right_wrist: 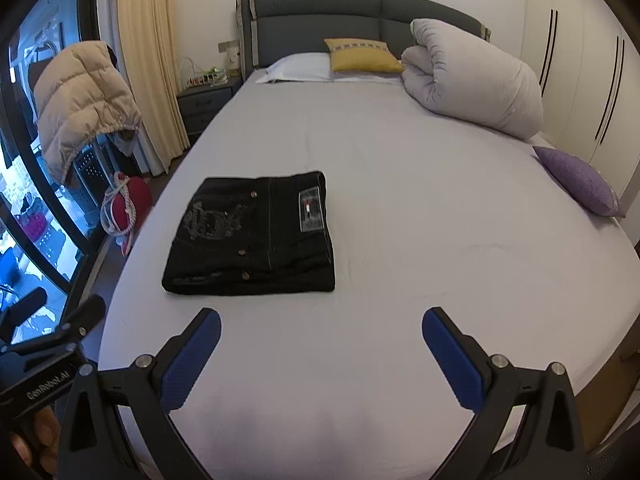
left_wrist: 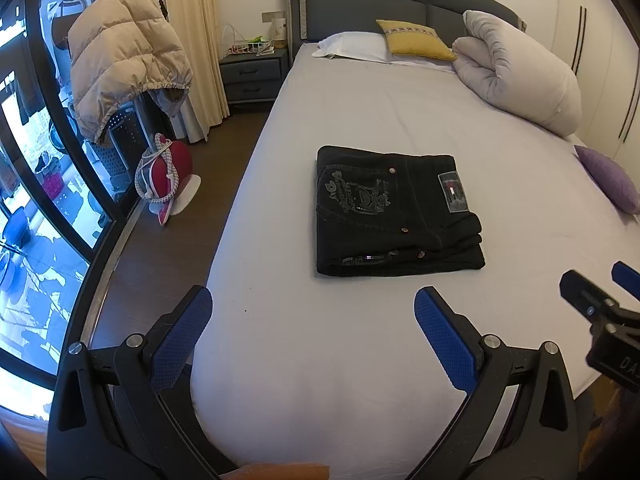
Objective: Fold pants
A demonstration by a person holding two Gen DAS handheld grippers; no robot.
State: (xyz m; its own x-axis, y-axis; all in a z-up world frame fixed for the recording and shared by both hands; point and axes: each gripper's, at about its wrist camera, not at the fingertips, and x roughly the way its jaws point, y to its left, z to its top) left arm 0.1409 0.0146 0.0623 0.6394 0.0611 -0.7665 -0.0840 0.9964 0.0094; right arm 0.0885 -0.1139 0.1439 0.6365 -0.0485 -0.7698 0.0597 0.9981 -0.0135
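Left wrist view: my left claw [left_wrist: 313, 312] is hanging above the near end of the bed [left_wrist: 360, 112], its two blue pads [left_wrist: 444, 336] spread wide and gripping nothing. The pants [left_wrist: 394, 210] are lying folded into a flat black rectangle on the sheet, ahead of the claw and well apart from it, with a pale printed emblem and a small label facing up. My right claw [left_wrist: 600, 296] is showing at the right edge of this view, only partly in frame.

Right wrist view: my right claw [right_wrist: 321, 330] is hanging over the same near end of the bed [right_wrist: 440, 200], jaws standing wide apart and holding nothing. The pants [right_wrist: 256, 236] are lying ahead and to the left of it, not touching either pad [right_wrist: 192, 360]. My left claw [right_wrist: 60, 320] is appearing at the lower left edge, and part of a hand [right_wrist: 36, 436] is gripping its body.

Surroundings: a rolled duvet [right_wrist: 476, 76] and a yellow cushion [right_wrist: 362, 55] are resting near the headboard [right_wrist: 360, 12], a purple cushion [right_wrist: 580, 186] is lying at the right edge of the bed, and a beige jacket [left_wrist: 124, 56] is hanging beside the window [left_wrist: 32, 200]
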